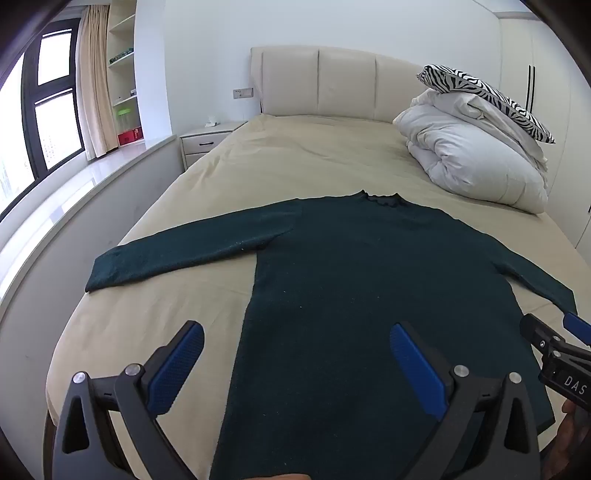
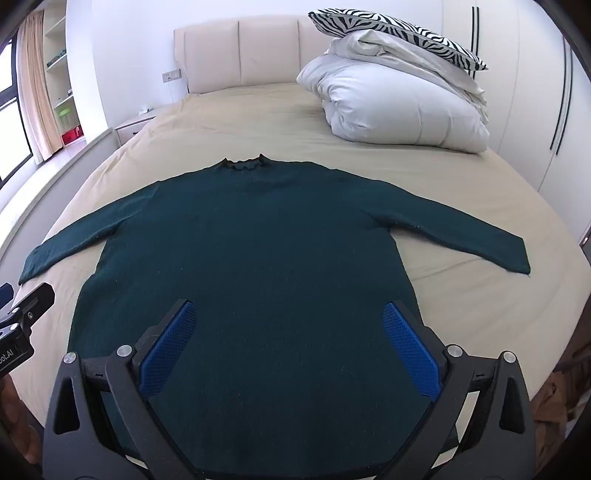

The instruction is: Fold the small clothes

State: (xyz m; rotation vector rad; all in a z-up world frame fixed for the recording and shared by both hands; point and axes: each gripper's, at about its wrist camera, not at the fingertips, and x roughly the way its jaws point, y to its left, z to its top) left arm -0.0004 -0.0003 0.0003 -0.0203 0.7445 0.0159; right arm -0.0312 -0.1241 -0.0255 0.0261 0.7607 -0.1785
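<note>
A dark green long-sleeved sweater (image 1: 369,280) lies flat on the beige bed (image 1: 295,158), collar far, both sleeves spread out to the sides; it also shows in the right wrist view (image 2: 251,251). My left gripper (image 1: 295,354) is open and empty, hovering above the sweater's lower left hem. My right gripper (image 2: 290,332) is open and empty, above the sweater's lower middle. The right gripper's tip shows at the right edge of the left wrist view (image 1: 554,343). The left gripper's tip shows at the left edge of the right wrist view (image 2: 26,310).
A folded white duvet (image 2: 399,107) with a zebra-print pillow (image 2: 399,33) on top sits at the bed's far right. A padded headboard (image 1: 325,81) is behind. A nightstand (image 1: 207,138), window ledge (image 1: 74,192) and shelves (image 1: 123,74) stand to the left.
</note>
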